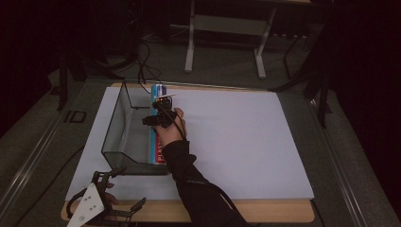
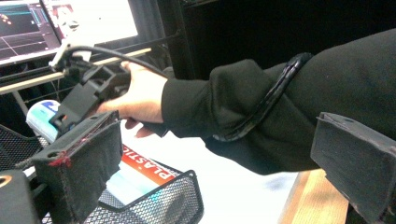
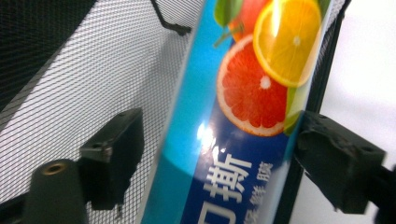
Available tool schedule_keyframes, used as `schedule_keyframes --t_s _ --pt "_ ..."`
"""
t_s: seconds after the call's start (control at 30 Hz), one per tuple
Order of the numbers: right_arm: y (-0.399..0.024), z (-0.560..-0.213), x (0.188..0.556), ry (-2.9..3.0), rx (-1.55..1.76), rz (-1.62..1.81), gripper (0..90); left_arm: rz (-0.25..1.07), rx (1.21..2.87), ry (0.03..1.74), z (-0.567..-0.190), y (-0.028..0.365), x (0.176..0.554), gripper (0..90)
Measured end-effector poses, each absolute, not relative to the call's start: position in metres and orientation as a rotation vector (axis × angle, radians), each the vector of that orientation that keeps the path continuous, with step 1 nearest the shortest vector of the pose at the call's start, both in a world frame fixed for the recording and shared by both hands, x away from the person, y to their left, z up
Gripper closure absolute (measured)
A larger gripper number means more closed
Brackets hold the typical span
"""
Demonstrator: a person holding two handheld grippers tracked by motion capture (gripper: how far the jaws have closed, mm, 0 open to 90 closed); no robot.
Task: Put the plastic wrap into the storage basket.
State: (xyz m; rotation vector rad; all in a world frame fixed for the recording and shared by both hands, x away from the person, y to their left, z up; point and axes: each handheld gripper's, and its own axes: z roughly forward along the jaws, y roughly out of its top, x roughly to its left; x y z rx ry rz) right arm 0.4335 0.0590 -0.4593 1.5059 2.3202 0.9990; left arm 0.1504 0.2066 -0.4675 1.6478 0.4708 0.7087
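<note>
Fingers [image 3: 112,154] of R gripper [image 3: 212,158] apart round wrap box [image 3: 233,116] in mesh basket [image 3: 93,70]; L gripper [image 2: 205,163] open

The right gripper [image 1: 160,100] is reaching forward on an outstretched, dark-sleeved arm, jaws standing apart (pads pressing nothing), while the left gripper [image 1: 126,189] is resting near the table's edge, jaws spread.

Box [image 1: 157,142] inside mesh basket [image 1: 116,127], along its right wall; basket on table's [image 1: 246,137] left half
</note>
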Motion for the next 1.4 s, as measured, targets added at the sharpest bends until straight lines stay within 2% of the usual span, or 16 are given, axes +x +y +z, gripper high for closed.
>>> schedule_keyframes --t_s 0.07,0.4,0.87,1.4 --pt "0.057 -0.454 0.432 2.346 1.444 0.993 12.6 0.708 1.649 0.472 -0.468 0.206 0.151 2.8" --pt "0.043 -0.431 0.423 2.451 1.274 1.032 14.1 0.706 1.654 0.475 -0.468 0.205 0.152 2.8" --pt "-0.017 -0.412 0.405 2.415 1.207 1.131 15.2 0.695 1.669 0.477 -0.47 0.202 0.155 2.7" --pt "-0.092 -0.414 0.381 2.367 1.202 1.134 15.0 0.69 1.685 0.48 -0.472 0.199 0.158 2.7"
